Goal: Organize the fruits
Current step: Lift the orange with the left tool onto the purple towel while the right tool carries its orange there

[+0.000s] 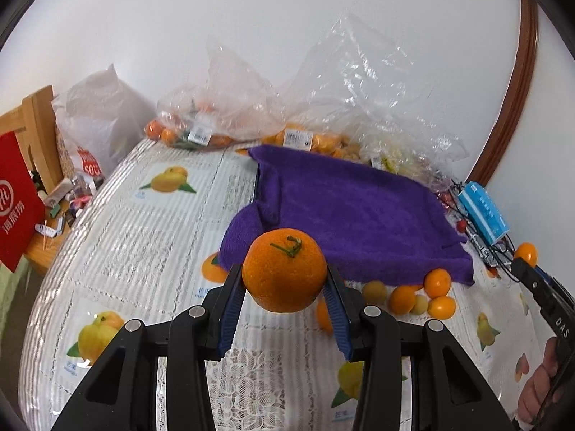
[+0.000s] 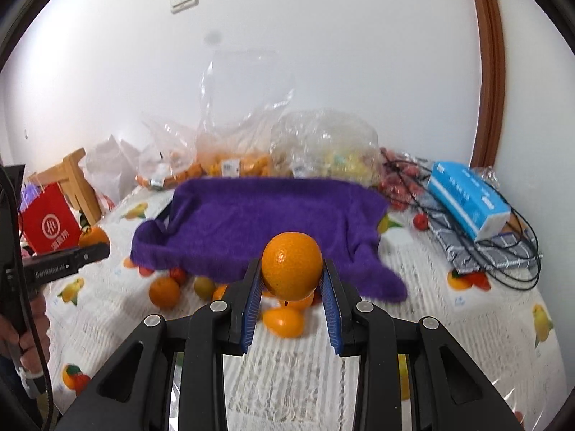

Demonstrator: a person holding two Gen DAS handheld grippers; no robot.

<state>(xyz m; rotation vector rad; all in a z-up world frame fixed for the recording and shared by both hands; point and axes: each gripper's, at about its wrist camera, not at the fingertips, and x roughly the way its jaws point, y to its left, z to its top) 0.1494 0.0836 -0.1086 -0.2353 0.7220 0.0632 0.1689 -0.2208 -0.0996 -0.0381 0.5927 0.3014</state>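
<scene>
A blue tissue box [image 2: 469,199] lies on tangled black cables [image 2: 517,251] beside the purple towel [image 2: 266,215]

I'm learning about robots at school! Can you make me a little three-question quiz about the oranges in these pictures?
1. True or false: both grippers hold an orange.
2. What colour is the towel behind the fruit? A green, B purple, C red.
3. Fill in: the blue tissue pack lies to the ____ of the towel.

Key:
1. True: the left gripper holds a stemmed orange; the right gripper holds a smooth orange.
2. B, the purple towel.
3. Right: tissue pack.
</scene>
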